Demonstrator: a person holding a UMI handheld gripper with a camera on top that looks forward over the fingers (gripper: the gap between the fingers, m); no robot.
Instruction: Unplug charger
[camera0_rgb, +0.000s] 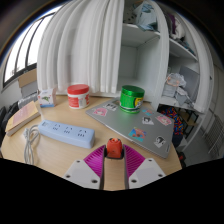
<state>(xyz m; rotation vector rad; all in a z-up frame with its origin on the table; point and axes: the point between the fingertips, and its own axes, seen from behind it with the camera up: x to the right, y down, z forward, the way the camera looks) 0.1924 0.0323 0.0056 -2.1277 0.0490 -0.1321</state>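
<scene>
Tongs (114, 165): spread apart, nothing gripped; red charger (114, 149) stands between the pads with gaps either side.
Charger: on tabletop (60, 158) edge, right of power strip (65, 132).
Advice: centre, clench squarely, pull straight.

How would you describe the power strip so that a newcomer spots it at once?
On the round wooden table, look left of the sticker-covered laptop, ahead of the open fingers. The power strip lies there: a long, pale blue bar with sockets, unlike the cups behind.
</scene>
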